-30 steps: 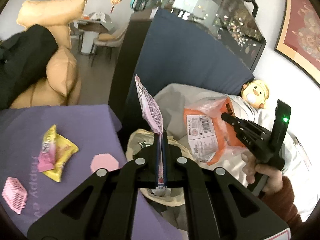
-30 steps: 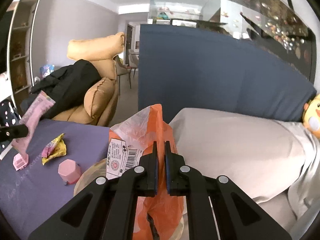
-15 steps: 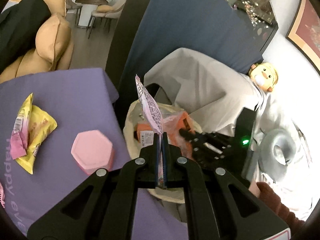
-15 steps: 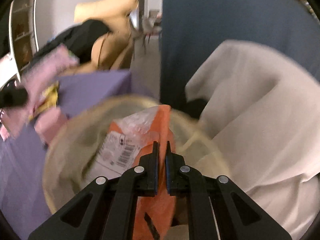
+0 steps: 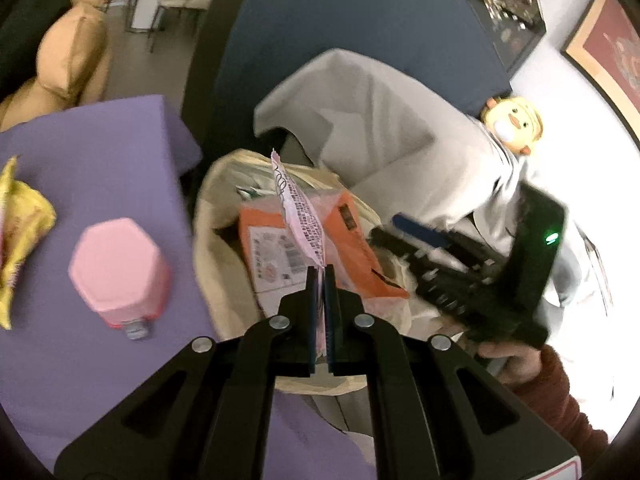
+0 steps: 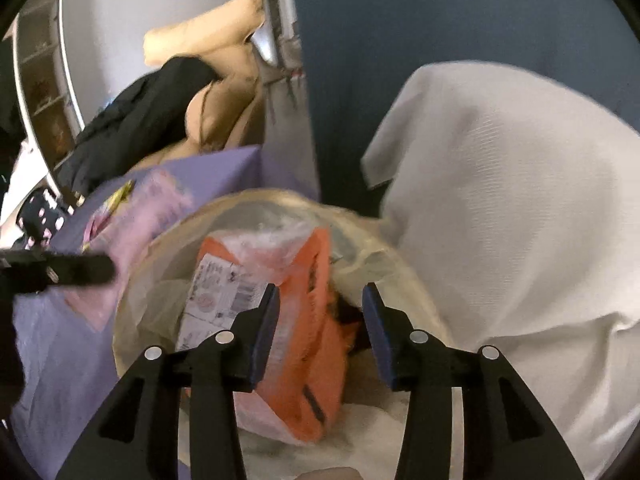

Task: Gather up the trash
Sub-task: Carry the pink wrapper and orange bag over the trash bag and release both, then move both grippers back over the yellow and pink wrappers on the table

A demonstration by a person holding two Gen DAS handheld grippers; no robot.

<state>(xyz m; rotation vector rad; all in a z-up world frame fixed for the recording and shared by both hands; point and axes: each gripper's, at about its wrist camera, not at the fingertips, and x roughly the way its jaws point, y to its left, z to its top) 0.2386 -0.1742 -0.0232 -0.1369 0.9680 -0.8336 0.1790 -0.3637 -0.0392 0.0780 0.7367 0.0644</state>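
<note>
Orange bag dropped, pink wrapper next.
My right claw (image 6: pixel 318 312), jaws just spread, released the orange bag (image 6: pixel 304 344) inside the bin (image 5: pixel 212 264); left claw (image 5: pixel 319 280) pinches pink wrapper (image 5: pixel 298 224) above bin; yellow wrapper (image 5: pixel 20 232) remains beside bin.

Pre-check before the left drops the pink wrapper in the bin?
1. Left hand-held gripper shut on pink wrapper: ok.
2. Wrapper over the bin opening: ok.
3. Right hand-held gripper jaws just opened, pads off orange bag: ok.
4. Orange bag inside bin: ok.
5. Right hand-held gripper clear of the drop path: not ok, close beside the bin.
6. Yellow wrapper and pink bottle collected: not ok.
</note>
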